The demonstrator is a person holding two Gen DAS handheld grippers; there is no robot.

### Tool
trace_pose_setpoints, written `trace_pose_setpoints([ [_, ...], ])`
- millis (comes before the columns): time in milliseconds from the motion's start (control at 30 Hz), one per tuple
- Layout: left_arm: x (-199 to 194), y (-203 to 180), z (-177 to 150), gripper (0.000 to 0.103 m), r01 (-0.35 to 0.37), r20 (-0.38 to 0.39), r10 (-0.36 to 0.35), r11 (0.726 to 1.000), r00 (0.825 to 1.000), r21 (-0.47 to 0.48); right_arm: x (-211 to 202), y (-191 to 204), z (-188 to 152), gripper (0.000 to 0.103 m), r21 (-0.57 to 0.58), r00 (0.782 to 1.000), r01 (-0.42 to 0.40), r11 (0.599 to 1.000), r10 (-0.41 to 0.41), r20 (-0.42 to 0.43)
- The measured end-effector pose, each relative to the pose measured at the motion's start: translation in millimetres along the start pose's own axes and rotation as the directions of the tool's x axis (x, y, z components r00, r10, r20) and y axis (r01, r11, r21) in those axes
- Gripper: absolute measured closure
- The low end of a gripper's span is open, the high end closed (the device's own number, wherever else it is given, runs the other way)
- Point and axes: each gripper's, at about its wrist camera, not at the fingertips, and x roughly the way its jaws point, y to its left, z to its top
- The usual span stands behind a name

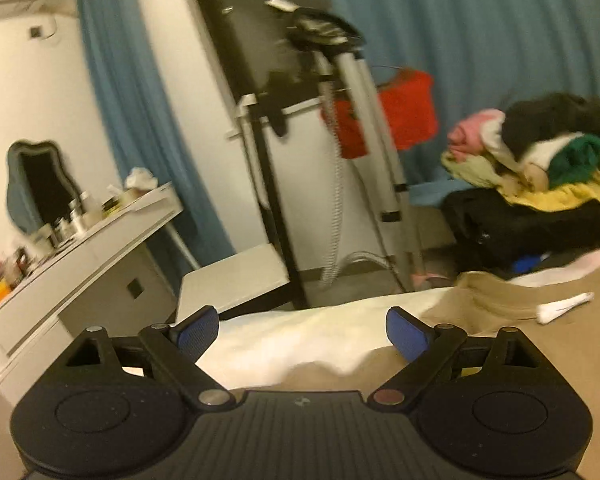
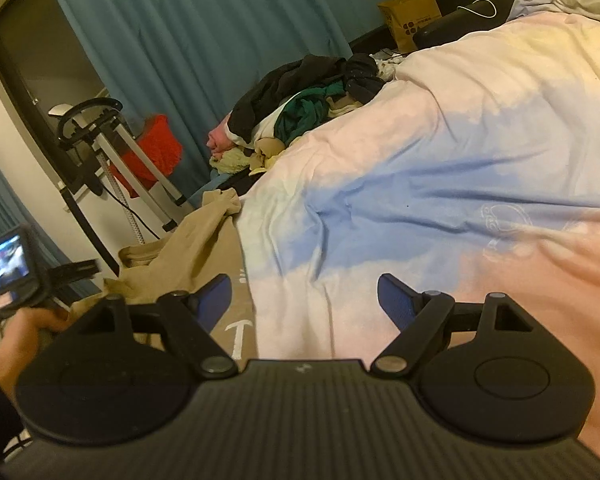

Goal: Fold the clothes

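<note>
While both gape | hand-held grippers: two (image 1: 302, 330) (image 2: 304, 300) | tan garment: one (image 2: 204, 240)

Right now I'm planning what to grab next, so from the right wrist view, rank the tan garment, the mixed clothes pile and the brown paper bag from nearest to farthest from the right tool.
1. Tan garment, left, on the bed edge.
2. Mixed clothes pile, centre, further up.
3. Brown paper bag, top, beyond the bed.

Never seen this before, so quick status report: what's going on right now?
Left gripper open, empty. Right gripper open, empty, above the duvet. Tan garment spread, unfolded. Clothes pile waiting beyond; nothing blocking.
</note>
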Motion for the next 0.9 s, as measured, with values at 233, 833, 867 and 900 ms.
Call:
trace_pose_setpoints([
  [233,-67.5,-3.9,-38.2,0.013,0.313,-0.064,-0.313,0.950,0.948,-0.004,-15.9,10.8,-3.4,0.021,-0.039,1.000,-0.015,0.999,0.016,0.013],
  [833,-68.8,-2.0,-63.1,0.007,0.055,-0.109,-0.055,0.998,0.993,0.001,-8.5,1.9,-3.9,0.021,-0.001,0.999,-0.018,1.000,0.018,-0.033],
  [867,-70.6,8.6,-63.2,0.007,0.032,-0.103,-0.034,0.999,0.994,-0.017,-8.7,1.7,-3.9,0.021,0.001,0.999,-0.021,1.000,0.021,-0.033],
  [900,-72.3,19.3,-63.3,0.007,0.009,-0.097,-0.013,0.999,0.995,-0.036,-9.2,2.2,-3.9,0.021,0.000,0.999,-0.024,1.000,0.024,-0.032],
])
